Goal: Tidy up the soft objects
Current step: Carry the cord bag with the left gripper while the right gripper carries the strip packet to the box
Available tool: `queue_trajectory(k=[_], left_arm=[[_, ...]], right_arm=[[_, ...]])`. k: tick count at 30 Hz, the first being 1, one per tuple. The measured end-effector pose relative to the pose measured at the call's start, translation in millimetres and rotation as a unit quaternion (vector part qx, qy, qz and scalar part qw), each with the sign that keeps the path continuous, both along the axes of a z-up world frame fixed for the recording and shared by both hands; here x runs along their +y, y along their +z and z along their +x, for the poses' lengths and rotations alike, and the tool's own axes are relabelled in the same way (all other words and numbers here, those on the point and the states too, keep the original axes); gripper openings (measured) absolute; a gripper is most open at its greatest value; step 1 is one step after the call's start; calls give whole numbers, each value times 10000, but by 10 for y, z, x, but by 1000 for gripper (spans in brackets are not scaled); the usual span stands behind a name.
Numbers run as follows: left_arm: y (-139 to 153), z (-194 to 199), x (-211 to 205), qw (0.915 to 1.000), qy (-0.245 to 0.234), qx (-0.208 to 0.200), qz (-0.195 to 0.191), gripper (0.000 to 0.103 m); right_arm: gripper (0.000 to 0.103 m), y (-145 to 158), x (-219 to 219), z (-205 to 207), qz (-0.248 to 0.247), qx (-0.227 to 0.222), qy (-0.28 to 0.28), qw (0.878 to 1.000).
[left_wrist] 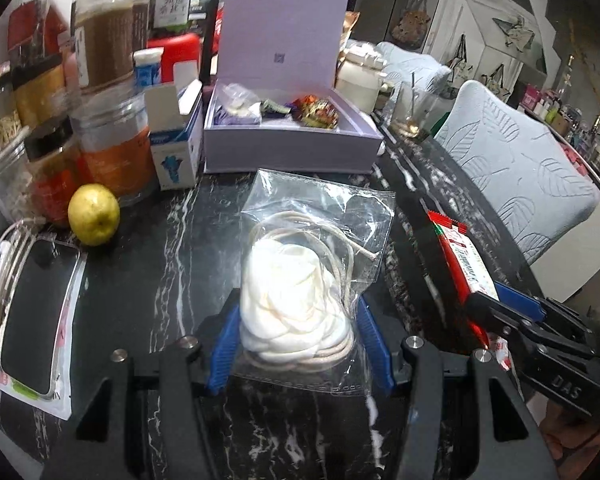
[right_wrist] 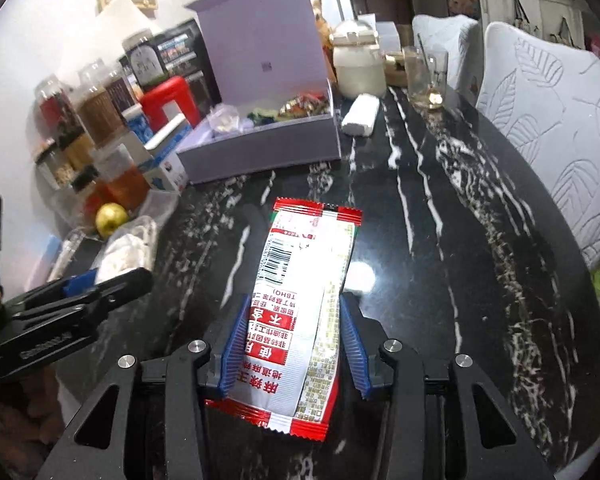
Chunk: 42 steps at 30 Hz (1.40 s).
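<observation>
A clear plastic bag (left_wrist: 300,280) of white soft pads and a coil of cord is pinched between the blue pads of my left gripper (left_wrist: 298,320), just above the black marble table (left_wrist: 160,260). My right gripper (right_wrist: 294,320) is shut on a red and white snack packet (right_wrist: 300,288), gripping it by its long sides. The left wrist view shows the same packet (left_wrist: 460,256) tilted off the table at the right. Behind both stands an open lilac box (left_wrist: 288,148) holding wrapped sweets and small bags. The left gripper (right_wrist: 96,284) and its bag (right_wrist: 124,252) show at the left of the right wrist view.
Jars and small cartons crowd the table's left side, beside a yellow fruit (left_wrist: 94,214) and a packaged phone case (left_wrist: 36,320). Right of the box stand a white roll (right_wrist: 360,114), a white jar (right_wrist: 358,68) and a glass (right_wrist: 426,76). Pale cushioned chairs (left_wrist: 520,192) line the right edge.
</observation>
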State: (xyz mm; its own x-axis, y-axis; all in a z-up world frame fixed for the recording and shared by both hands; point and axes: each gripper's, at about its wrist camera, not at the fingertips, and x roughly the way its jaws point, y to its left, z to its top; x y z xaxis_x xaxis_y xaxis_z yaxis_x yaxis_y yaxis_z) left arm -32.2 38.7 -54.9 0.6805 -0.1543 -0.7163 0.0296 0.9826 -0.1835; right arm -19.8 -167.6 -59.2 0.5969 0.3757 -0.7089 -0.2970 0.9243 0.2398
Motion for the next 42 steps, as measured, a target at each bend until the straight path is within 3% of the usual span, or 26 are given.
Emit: queue_trajectory(k=[11, 18, 31, 42], left_arm=[[540, 4, -145, 9974, -245, -673, -18, 55], [894, 120, -171, 9927, -316, -1162, -7, 55], [1323, 589, -45, 9824, -206, -1851, 135, 55], [1442, 1234, 95, 9786, -35, -2047, 222, 55]], right_arm=[[44, 541, -108, -168, 551, -547, 146, 9969], [44, 873, -87, -66, 594, -1072, 225, 9922], [44, 1414, 100, 453, 486, -1932, 614, 9780], [44, 1549, 346, 1068, 422, -2215, 812, 9709]])
